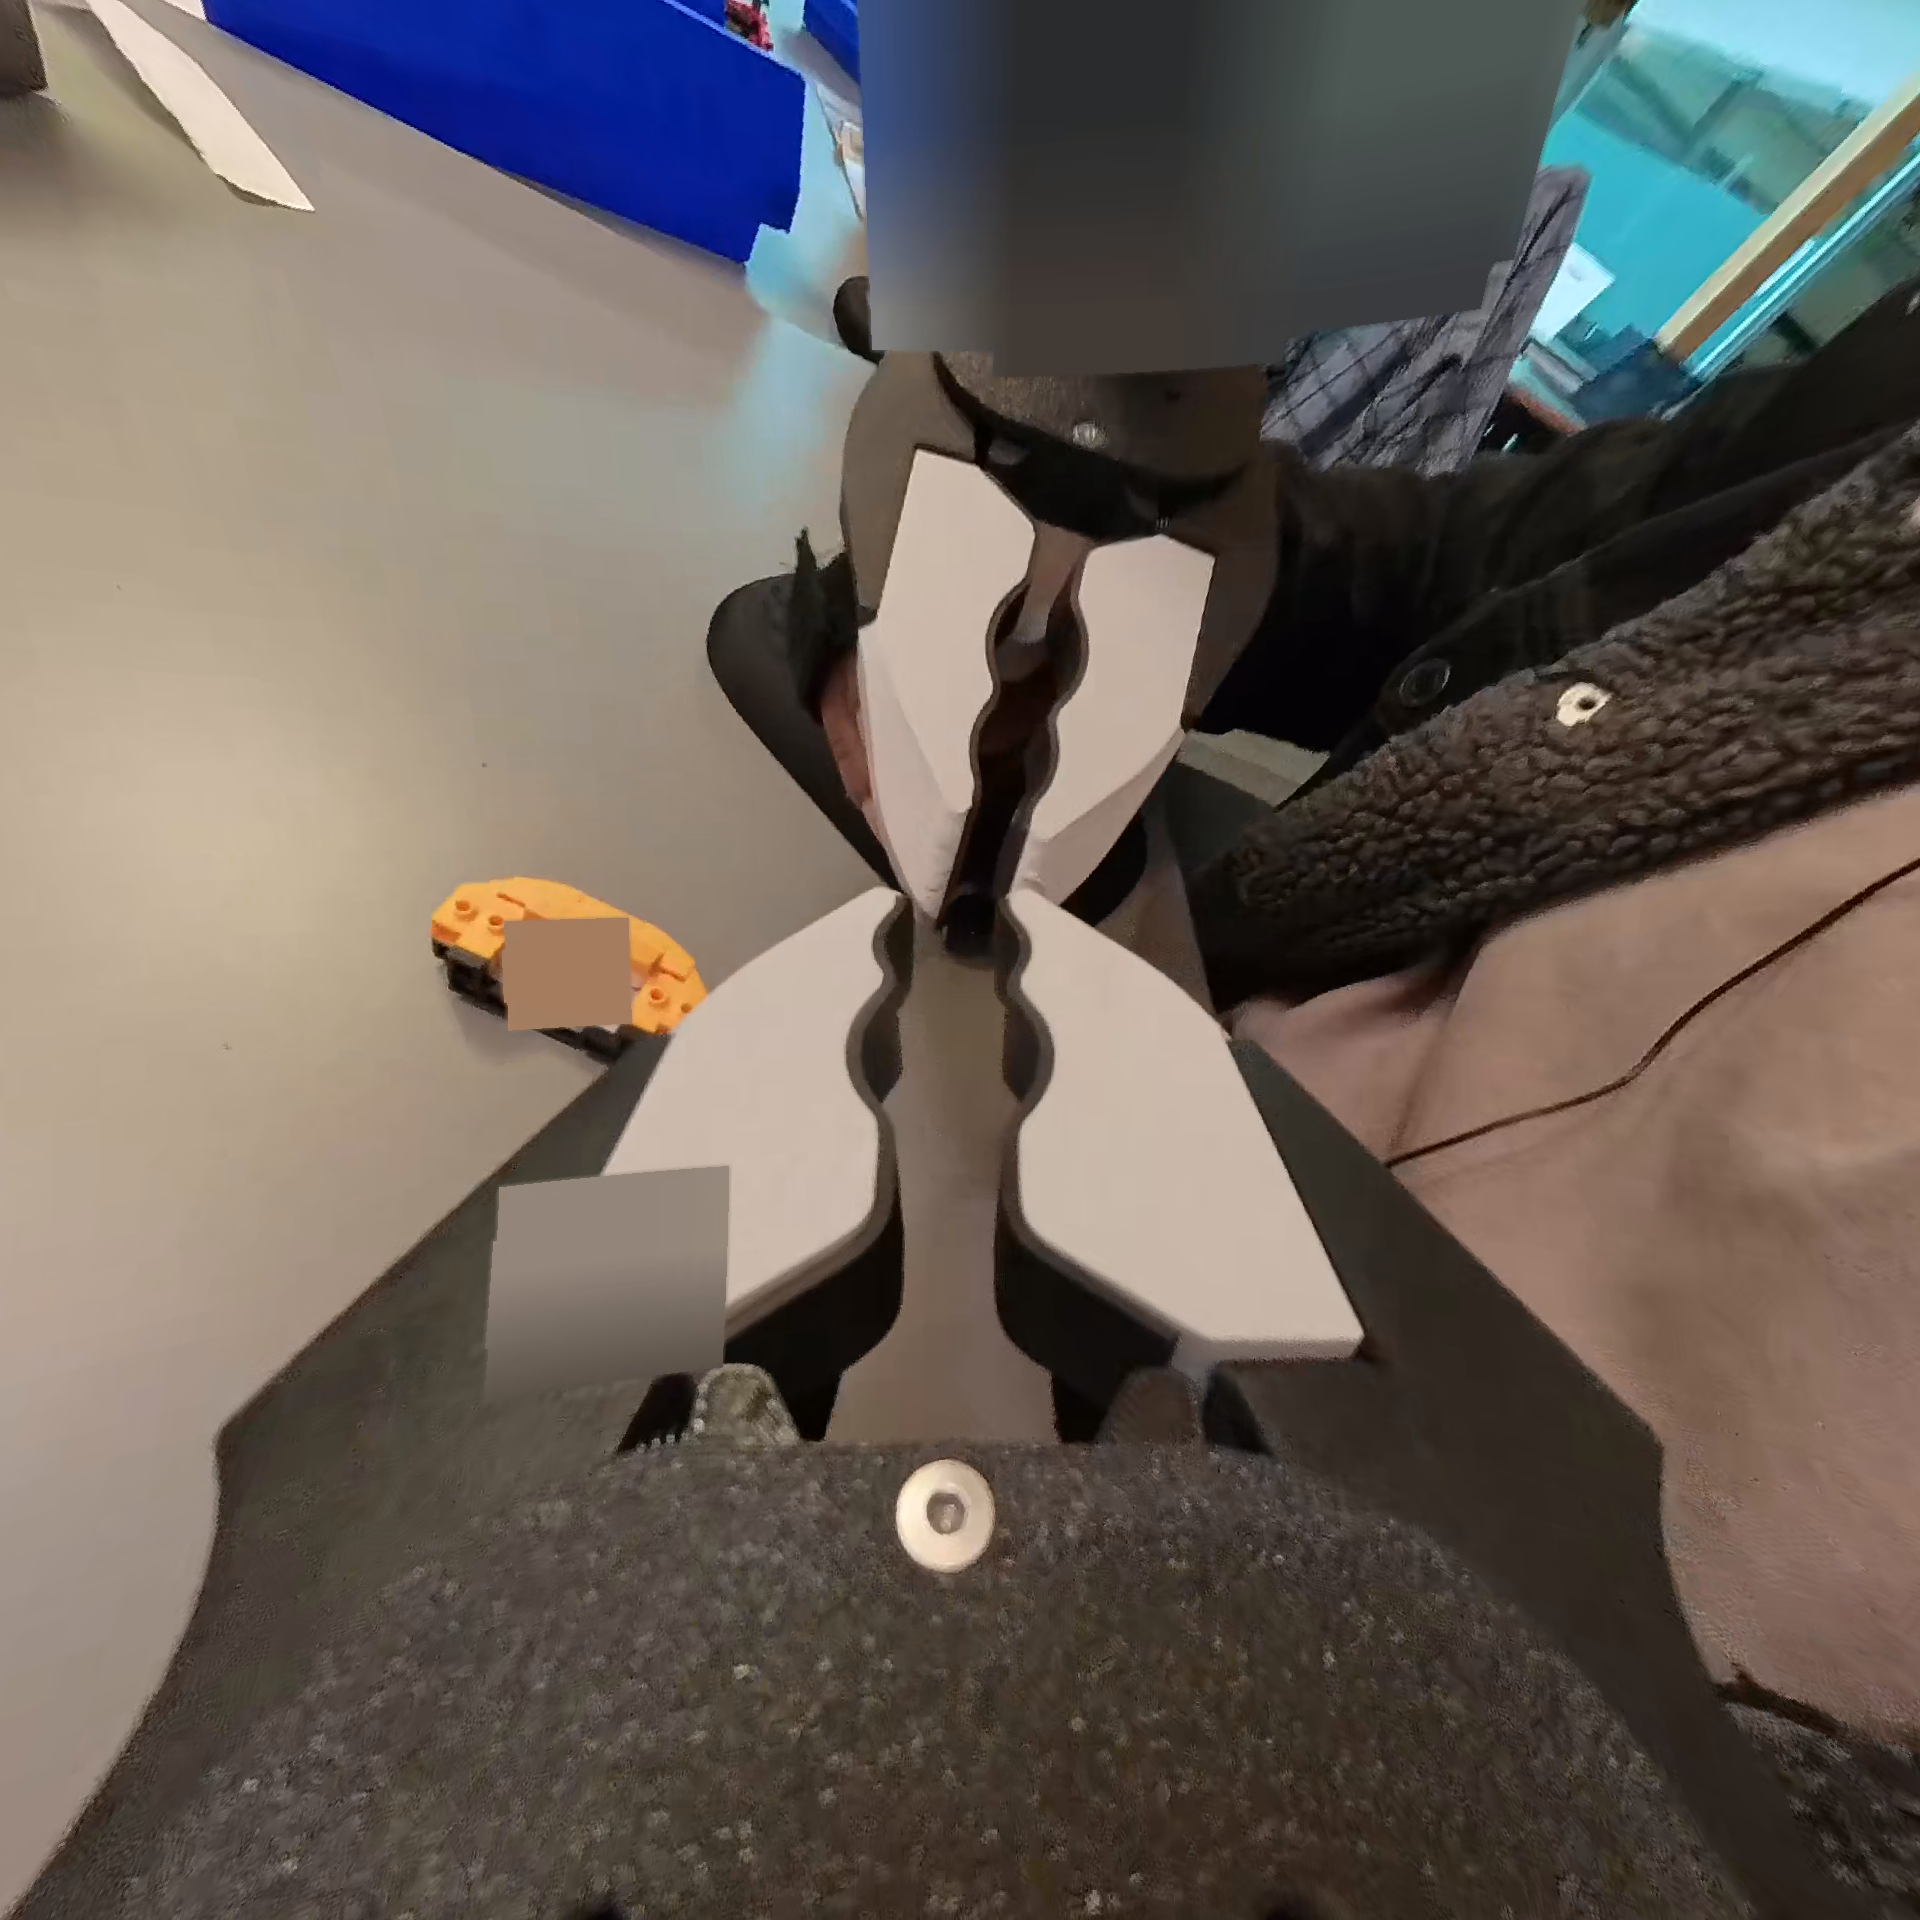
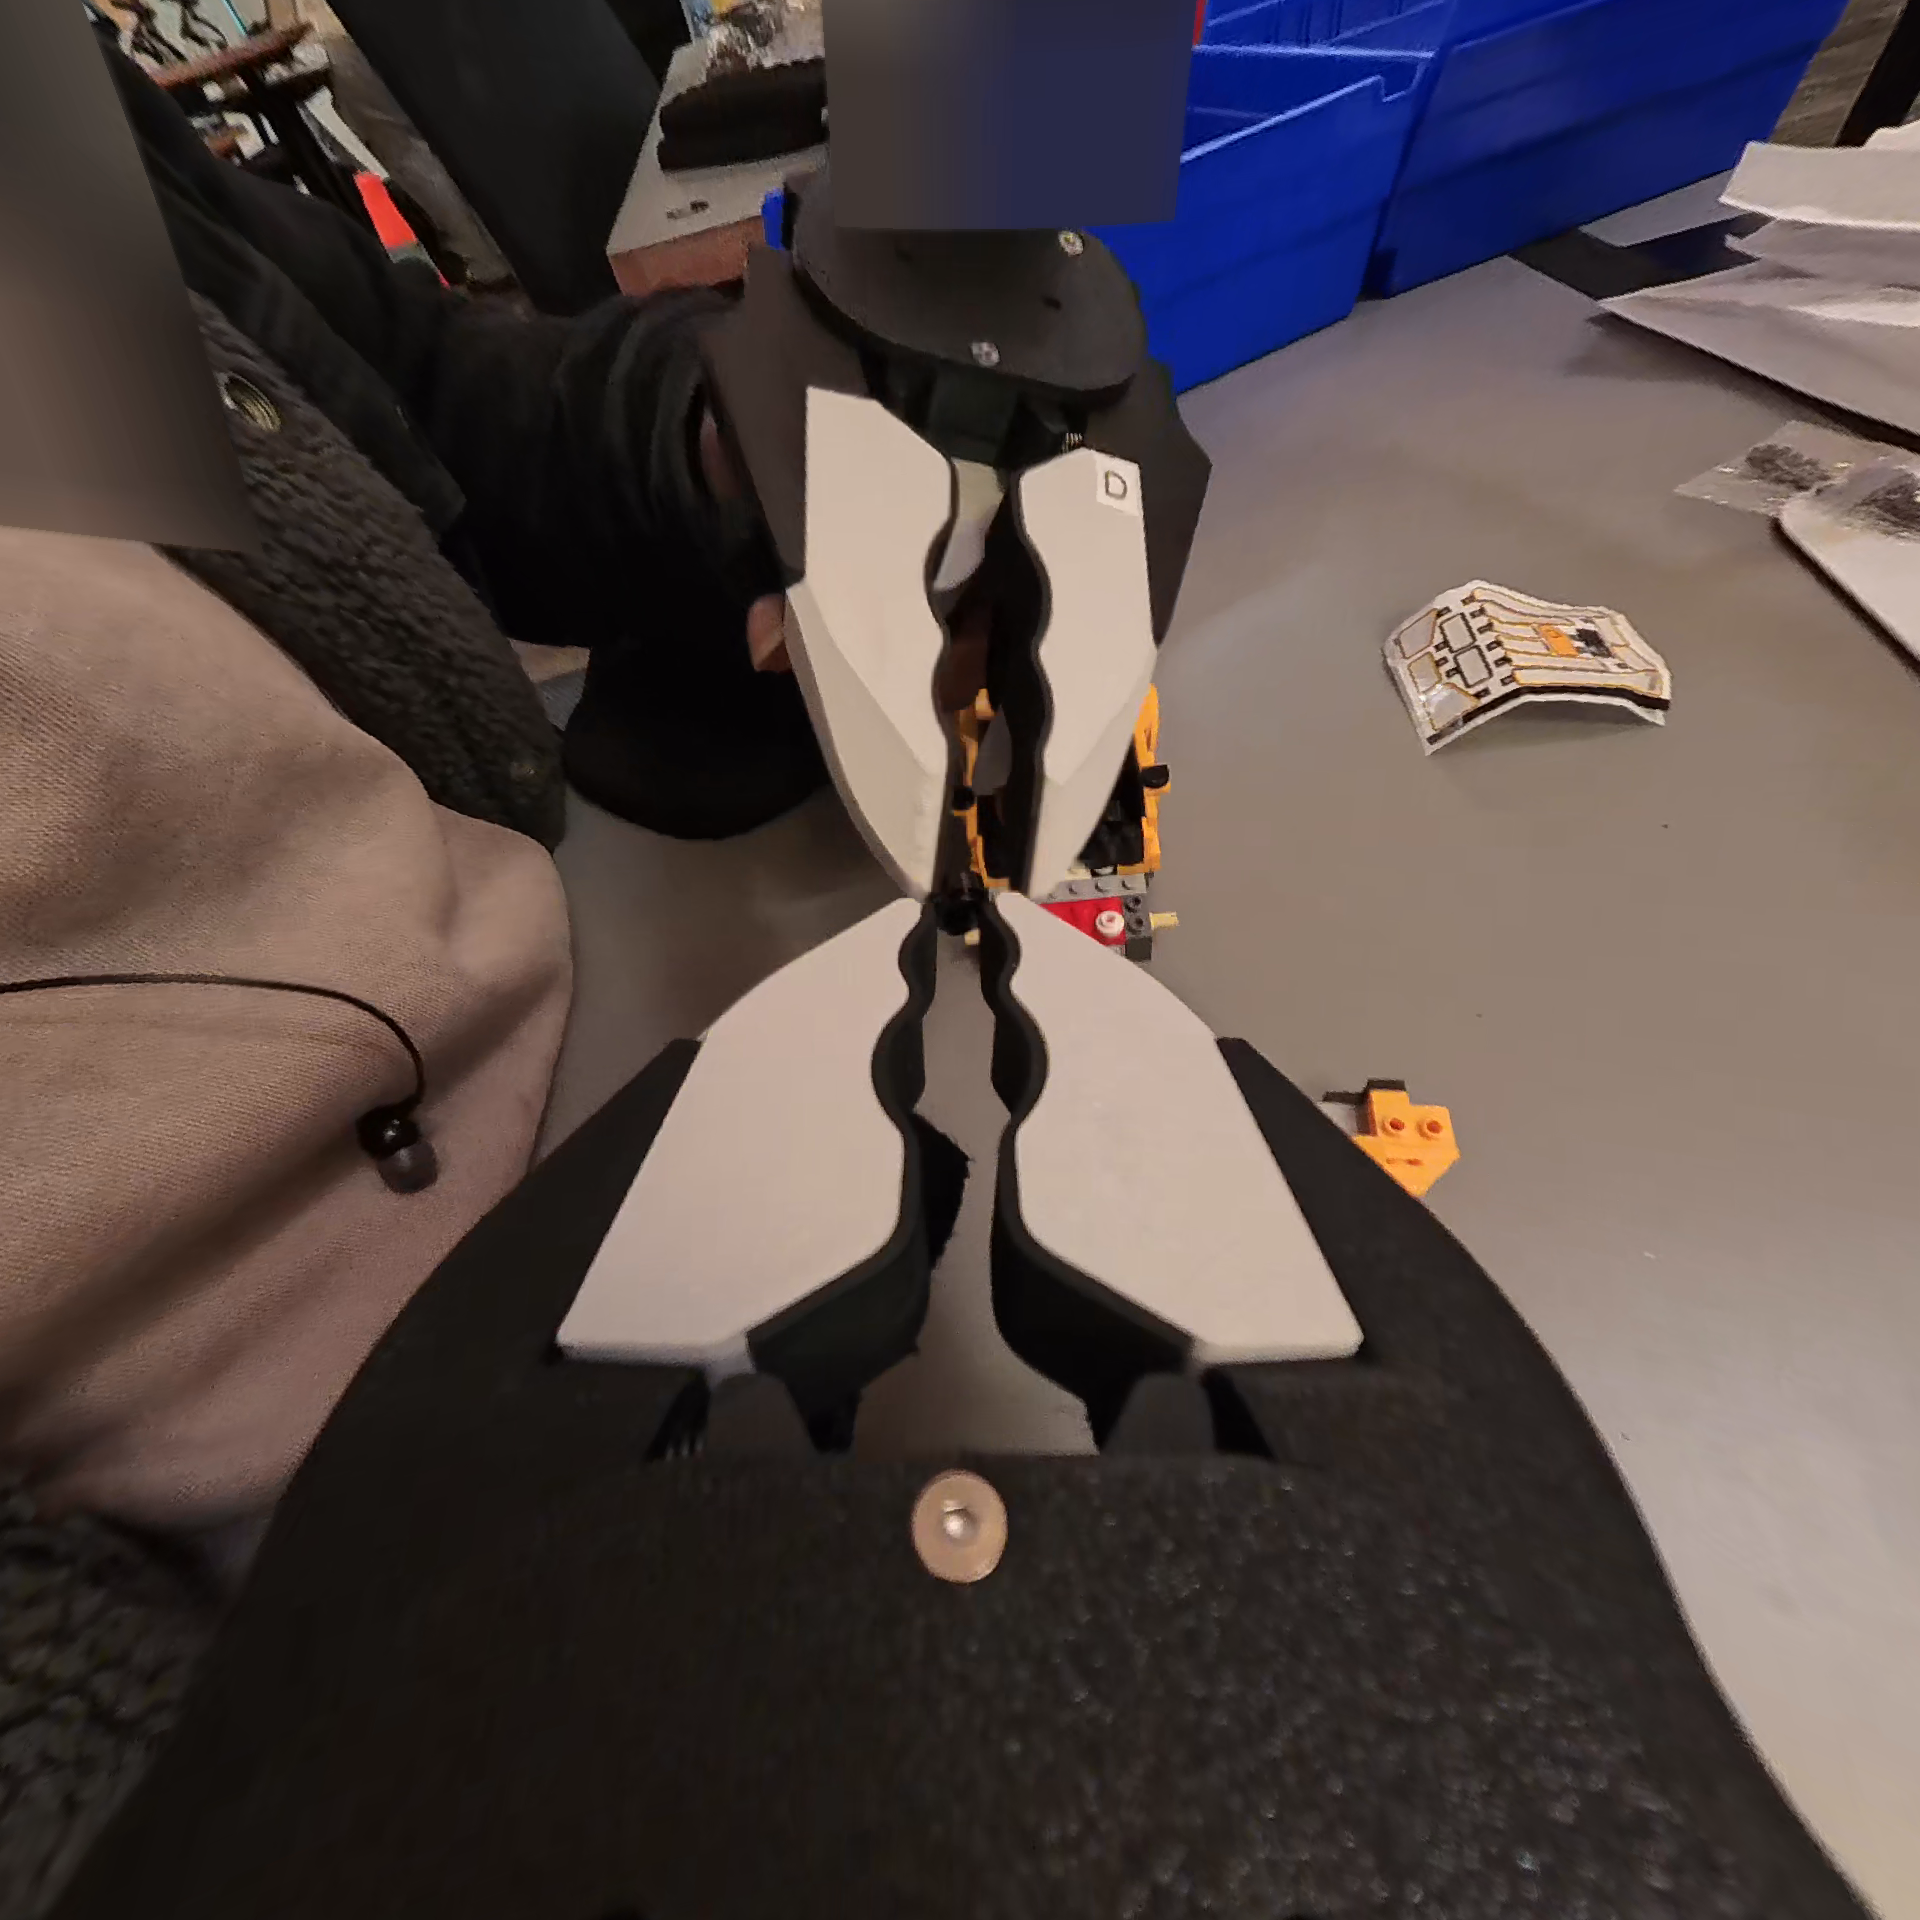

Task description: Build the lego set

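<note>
My two grippers meet tip to tip above the grey table (image 1: 260, 623). A small black lego piece (image 1: 968, 923) sits between the fingertips, also seen in the right wrist view (image 2: 956, 902). My left gripper (image 1: 951, 920) is closed around it from one side. My right gripper (image 2: 958, 916) is shut on it from the other. The right gripper faces me in the left wrist view (image 1: 961, 883), and the left gripper (image 2: 982, 883) faces me in the right wrist view. Behind the left gripper stands an orange and black lego car build (image 2: 1138, 790) with a red part, mostly hidden.
An orange curved sub-build (image 1: 468, 920) lies on the table to the left. A small orange piece (image 2: 1403, 1138), a sticker sheet (image 2: 1527, 655), papers (image 2: 1818, 260) and plastic bags (image 2: 1808, 473) lie to the right. Blue bins (image 2: 1455, 156) stand at the back. A person's beige clothing (image 2: 208, 935) is close by. My left and right fingertips are right by each other.
</note>
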A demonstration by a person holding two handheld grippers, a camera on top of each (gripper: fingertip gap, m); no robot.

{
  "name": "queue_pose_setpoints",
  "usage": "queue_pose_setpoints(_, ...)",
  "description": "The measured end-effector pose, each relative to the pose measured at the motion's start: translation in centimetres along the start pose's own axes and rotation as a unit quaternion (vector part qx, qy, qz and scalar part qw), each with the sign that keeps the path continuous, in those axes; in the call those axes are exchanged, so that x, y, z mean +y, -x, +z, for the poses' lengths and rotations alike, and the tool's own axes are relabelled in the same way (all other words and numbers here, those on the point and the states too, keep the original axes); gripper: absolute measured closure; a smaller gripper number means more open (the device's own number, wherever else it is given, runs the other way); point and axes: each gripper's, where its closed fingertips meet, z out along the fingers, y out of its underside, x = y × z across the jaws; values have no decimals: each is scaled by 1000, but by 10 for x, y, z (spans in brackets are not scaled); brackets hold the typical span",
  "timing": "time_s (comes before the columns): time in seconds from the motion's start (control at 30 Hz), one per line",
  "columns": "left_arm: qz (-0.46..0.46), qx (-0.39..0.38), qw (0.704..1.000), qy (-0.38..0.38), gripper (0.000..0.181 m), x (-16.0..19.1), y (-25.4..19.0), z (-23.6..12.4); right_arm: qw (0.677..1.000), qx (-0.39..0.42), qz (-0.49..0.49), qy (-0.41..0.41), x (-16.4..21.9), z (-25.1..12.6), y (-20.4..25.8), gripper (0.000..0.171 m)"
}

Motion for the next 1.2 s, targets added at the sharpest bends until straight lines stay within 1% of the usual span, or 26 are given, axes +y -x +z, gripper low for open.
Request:
queue_pose_setpoints(0.13, 21, -19, 1000, 9, 169, 2, 4, 3, 1000, 10, -6, 12, 5, 1, -4, 163)
queue_pose_setpoints(0.27, 20, -16, 1000, 11, 173, 6, 5, 3, 999, 18, -19, 26, 9, 3, -5, 163)
queue_pose_setpoints(0.47, 12, -16, 1000, 8, 173, 13, 9, 2, 1000, 11, -9, 27, 14, 9, -6, 162)
queue_pose_setpoints(0.53, 6, -16, 1000, 4, 174, 12, 11, 0, 1000, 8, -10, 27, 13, 9, -7, 159)
queue_pose_setpoints(0.63, -7, -27, 1000, -7, 174, 7, 18, -6, 998, 33, -33, 40, 13, 4, -18, 147)
queue_pose_setpoints(0.7, -22, -38, 999, -18, 174, 2, 26, -15, 992, 88, -56, 74, 20, -5, -40, 133)
queue_pose_setpoints(0.73, -35, -44, 998, -23, 174, 0, 31, -20, 986, 116, -61, 103, 28, -9, -53, 119)
queue_pose_setpoints(0.77, -52, -48, 997, -27, 174, -2, 36, -25, 981, 128, -54, 139, 39, -10, -62, 104)
queue_pose_setpoints(0.8, -73, -48, 996, -30, 174, -2, 42, -29, 977, 127, -38, 168, 50, -8, -67, 93)
queue_pose_setpoints(0.83, -93, -48, 994, -34, 174, -3, 48, -33, 974, 122, -22, 188, 59, -3, -70, 86)
queue_pose_setpoints(0.9, -134, -38, 990, -37, 174, -3, 57, -37, 966, 118, -12, 228, 74, 8, -74, 79)
queue_pose_setpoints(0.97, -167, -26, 985, -37, 174, -3, 61, -39, 957, 113, -18, 266, 84, 15, -78, 81)
queue_pose_setpoints(1.0, -177, -22, 983, -35, 174, -3, 63, -40, 954, 111, -14, 279, 87, 17, -79, 86)
queue_pose_setpoints(1.07, -187, -18, 982, -29, 174, -2, 66, -40, 955, 98, -21, 278, 84, 21, -80, 99)
queue_pose_setpoints(1.13, -196, -13, 980, -25, 174, -1, 68, -40, 956, 92, -43, 274, 83, 23, -80, 99)
queue_pose_setpoints(1.2, -212, -1, 977, -26, 174, -1, 68, -39, 963, 98, -71, 239, 74, 23, -81, 99)
